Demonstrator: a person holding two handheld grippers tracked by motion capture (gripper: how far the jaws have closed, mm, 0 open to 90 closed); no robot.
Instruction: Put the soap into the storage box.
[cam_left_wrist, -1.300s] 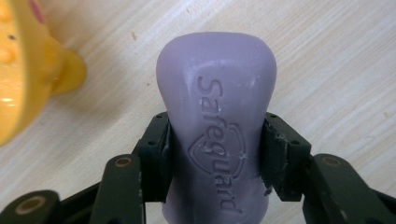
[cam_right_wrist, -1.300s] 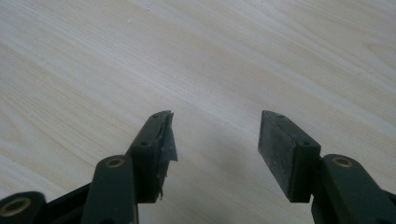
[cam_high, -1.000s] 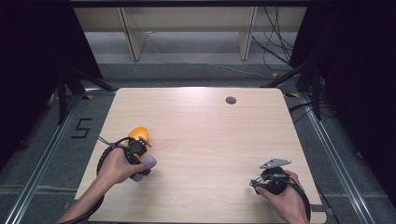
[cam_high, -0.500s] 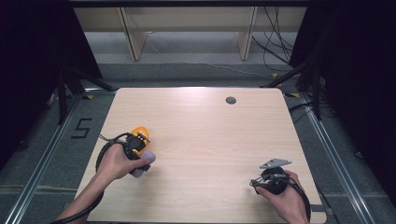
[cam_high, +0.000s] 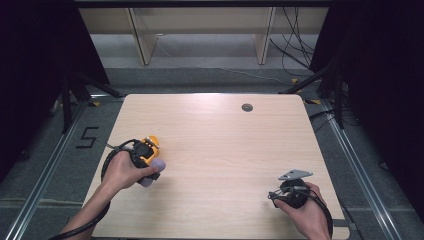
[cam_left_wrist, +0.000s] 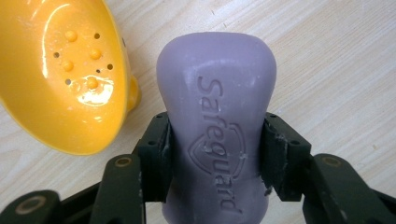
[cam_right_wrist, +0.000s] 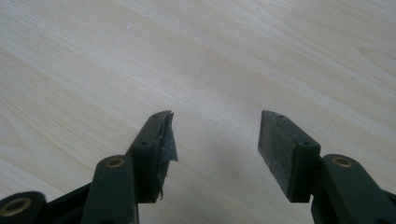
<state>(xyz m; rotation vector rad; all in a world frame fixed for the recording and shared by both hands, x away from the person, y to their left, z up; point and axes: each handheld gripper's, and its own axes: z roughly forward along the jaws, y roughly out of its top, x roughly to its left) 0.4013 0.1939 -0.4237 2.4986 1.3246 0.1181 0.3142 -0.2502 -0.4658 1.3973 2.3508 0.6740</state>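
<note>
On the left side of the wooden table, near the front edge, the person's left hand holds the left gripper. Its two black jaws are pinching a purple bar of soap on both sides, and the soap sticks out past the jaw tips. The word "Safeguard" is pressed into the top of the bar. Just beside the soap, a little farther away on the table, sits a yellow soap dish — it is shiny, with small holes and little bumps inside it. In the left gripper view the dish is to the left of the soap and tilted, and I cannot tell if the two are touching. In the high view the dish shows as an orange-yellow spot right by the hand. Far across the table there is a small dark round hole. On the right side, near the front edge, the right hand holds the right gripper — its jaws are spread wide apart, with bare wood between them. A grey three-cornered plate sits on top of it. The two grippers are well apart.
</note>
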